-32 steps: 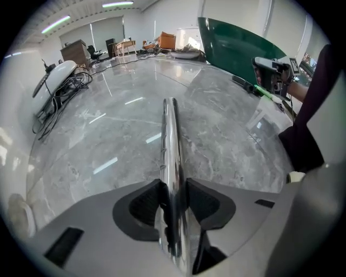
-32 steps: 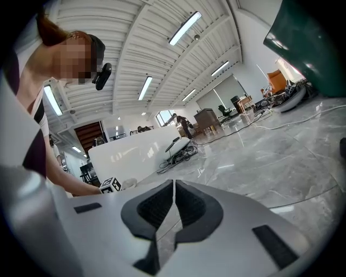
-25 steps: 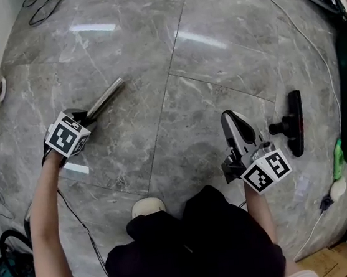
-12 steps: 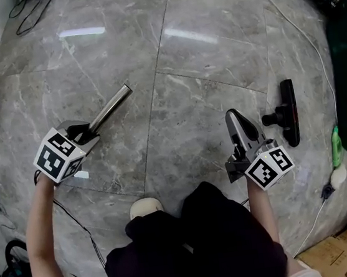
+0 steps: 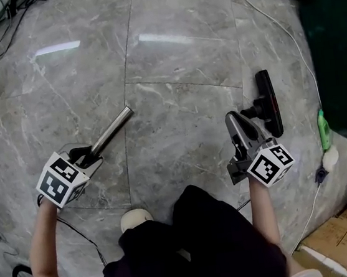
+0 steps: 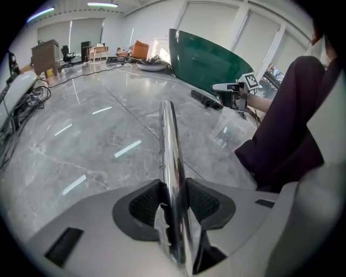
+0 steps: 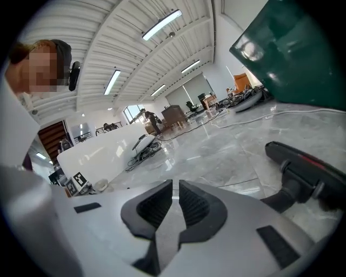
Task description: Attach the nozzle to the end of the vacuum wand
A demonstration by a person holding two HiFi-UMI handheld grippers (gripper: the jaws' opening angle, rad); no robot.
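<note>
Chrome tubular vacuum wand [image 5: 111, 131] stays clamped in the left gripper [image 5: 89, 154]; the right gripper [image 5: 234, 120], jaws together and empty, has neared the black plastic T-shaped nozzle [image 5: 268, 102].

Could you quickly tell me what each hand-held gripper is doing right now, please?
Left hand-held gripper: closed on the metal wand.
Right hand-held gripper: closed, holding nothing.

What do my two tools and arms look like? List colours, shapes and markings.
The left tool and right tool are alike: a light grey, wedge-shaped body with black ribbed pads. Each carries a white cube printed with black square markers at its rear. The forearms show no sleeves in the head view, and the clothing below them is dark.
</note>
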